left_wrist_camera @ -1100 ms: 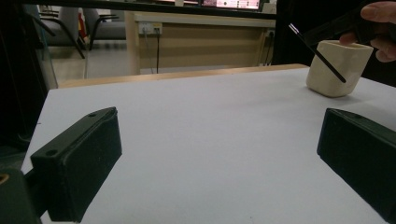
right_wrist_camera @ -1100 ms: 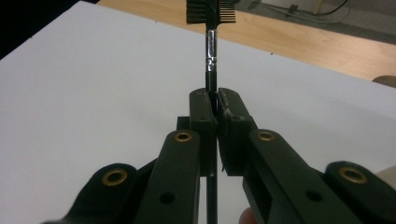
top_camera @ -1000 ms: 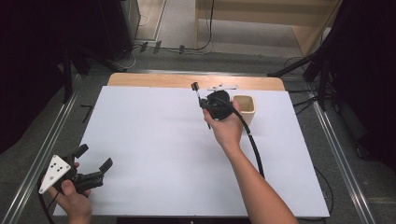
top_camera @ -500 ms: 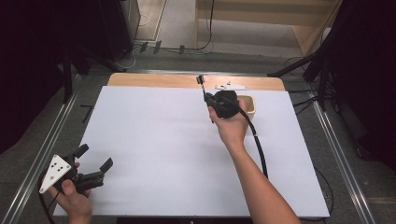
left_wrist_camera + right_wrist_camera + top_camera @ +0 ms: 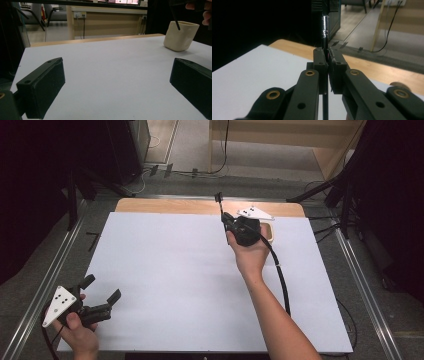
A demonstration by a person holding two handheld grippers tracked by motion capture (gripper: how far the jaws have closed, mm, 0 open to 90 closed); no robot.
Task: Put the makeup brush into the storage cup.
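Nearest, at the table's front left corner, the left hand [image 5: 75, 327] holds the left gripper [image 5: 102, 292] low over the white sheet [image 5: 165, 280], its jaws standing wide apart with nothing between them. In the left gripper view those two black jaws frame bare sheet, and beyond them at the upper right stands the cup [image 5: 180, 35], a cream, soft-cornered pot set upright on the sheet near the far right.

Farther up, the right forearm reaches from the bottom edge toward the far side, and the right hand [image 5: 250, 252] grips the right gripper [image 5: 223, 217] just beside the cup [image 5: 266, 231]. Its jaws are clamped together on a thin black pen [image 5: 325, 40], which stands nearly upright between the pads in the right gripper view, a silvery cap at its top end. In the left gripper view the pen's lower end [image 5: 176, 21] hangs at the cup's rim; whether it touches the rim cannot be told.

Beyond the sheet runs the table's wooden edge [image 5: 170, 206], then the floor with cables.
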